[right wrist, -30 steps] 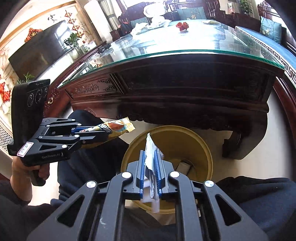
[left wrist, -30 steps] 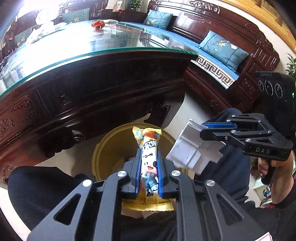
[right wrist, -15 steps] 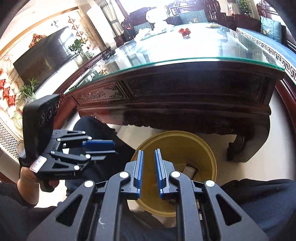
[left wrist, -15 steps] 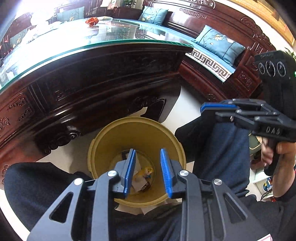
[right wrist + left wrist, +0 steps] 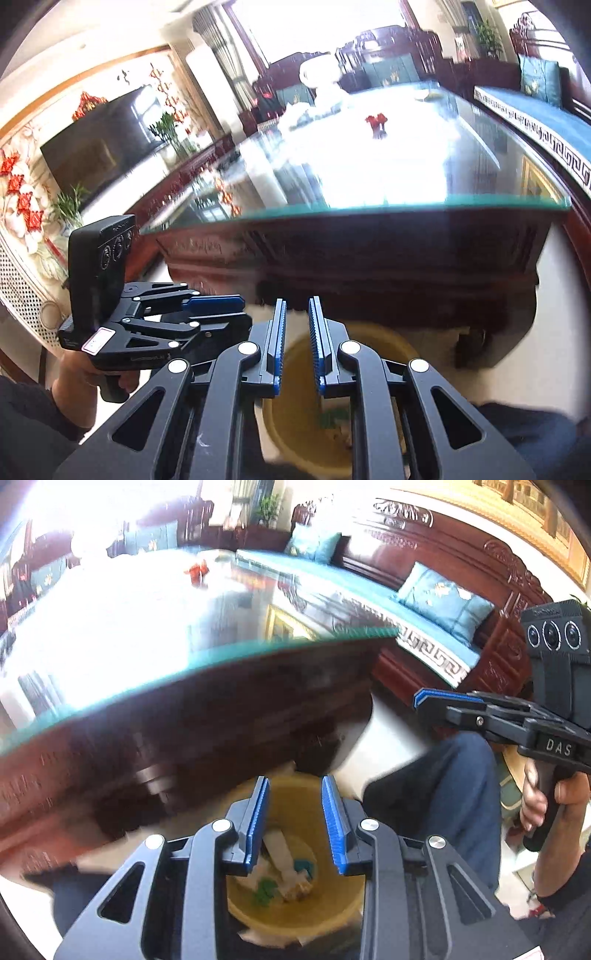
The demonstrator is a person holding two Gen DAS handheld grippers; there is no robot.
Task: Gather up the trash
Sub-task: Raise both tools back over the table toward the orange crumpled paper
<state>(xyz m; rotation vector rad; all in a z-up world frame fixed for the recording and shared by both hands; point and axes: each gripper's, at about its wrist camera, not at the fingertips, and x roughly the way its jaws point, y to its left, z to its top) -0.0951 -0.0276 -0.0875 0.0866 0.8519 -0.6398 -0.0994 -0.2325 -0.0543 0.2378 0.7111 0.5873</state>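
Both claws are hanging empty above the yellow bin point(image 5: 295, 904), where dropped wrappers and paper point(image 5: 280, 853) are lying at the bottom. The left gripper point(image 5: 293, 816) is opening its jaws with nothing between them; the right gripper point(image 5: 297, 347) is sitting nearly closed, gripping nothing. A red scrap point(image 5: 376, 121) is waiting mid-table, toward the far edge of the glass table point(image 5: 369, 214). Reaching for it risks clipping the glass edge, and nearly closed jaws risk pushing the scrap away.

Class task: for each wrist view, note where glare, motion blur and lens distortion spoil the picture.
Left wrist view: the glass tabletop is blown out white by glare; the dark carved wooden table side smears with motion blur. Right wrist view: glare whitens the tabletop; the round yellow plastic bin is blurred; fisheye bends the table edge.
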